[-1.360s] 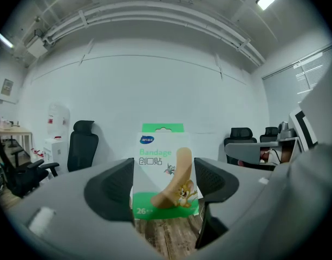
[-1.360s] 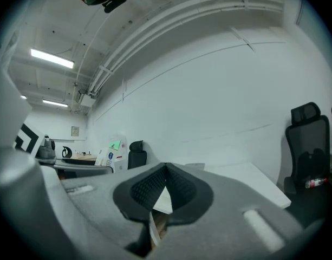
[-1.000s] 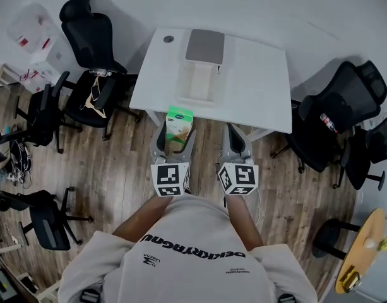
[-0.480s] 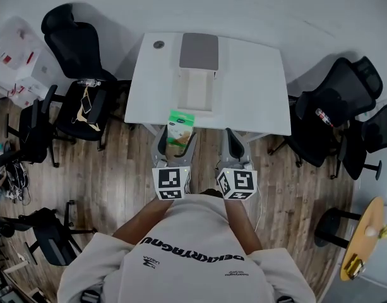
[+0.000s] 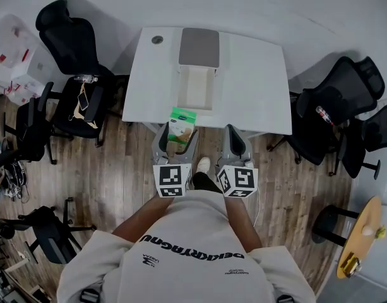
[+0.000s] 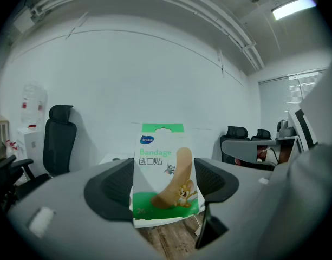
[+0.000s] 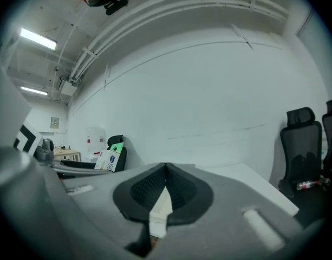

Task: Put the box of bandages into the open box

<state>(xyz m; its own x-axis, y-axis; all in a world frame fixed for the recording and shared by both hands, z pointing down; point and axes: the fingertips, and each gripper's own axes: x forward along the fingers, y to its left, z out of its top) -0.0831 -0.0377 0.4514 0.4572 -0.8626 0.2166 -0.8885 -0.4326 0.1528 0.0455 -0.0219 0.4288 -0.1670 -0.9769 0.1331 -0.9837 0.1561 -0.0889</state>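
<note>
The bandage box (image 5: 181, 121), green and white with a cartoon plaster on its face, stands upright between the jaws of my left gripper (image 5: 177, 135), just short of the white table's front edge (image 5: 256, 81). In the left gripper view the black pads press both sides of the bandage box (image 6: 164, 172), so that left gripper (image 6: 163, 187) is shut on it. The open box (image 5: 196, 87), pale inside with a grey lid (image 5: 199, 46) folded back, lies on the table straight ahead. My right gripper (image 5: 235, 141) hangs beside the left one, shut and empty (image 7: 164, 184). The bandage box (image 7: 109, 158) shows at its left.
Black office chairs stand left (image 5: 79, 49) and right (image 5: 335, 112) of the table. A small dark round thing (image 5: 157, 40) lies at the table's far left corner. White containers (image 5: 16, 55) stand far left, a yellow round table (image 5: 360, 245) at lower right. A shoe (image 5: 202, 165) shows between the grippers.
Both grippers have come forward toward the table's front edge, the left still carrying the bandage box. A shoe has stepped into view between them.
</note>
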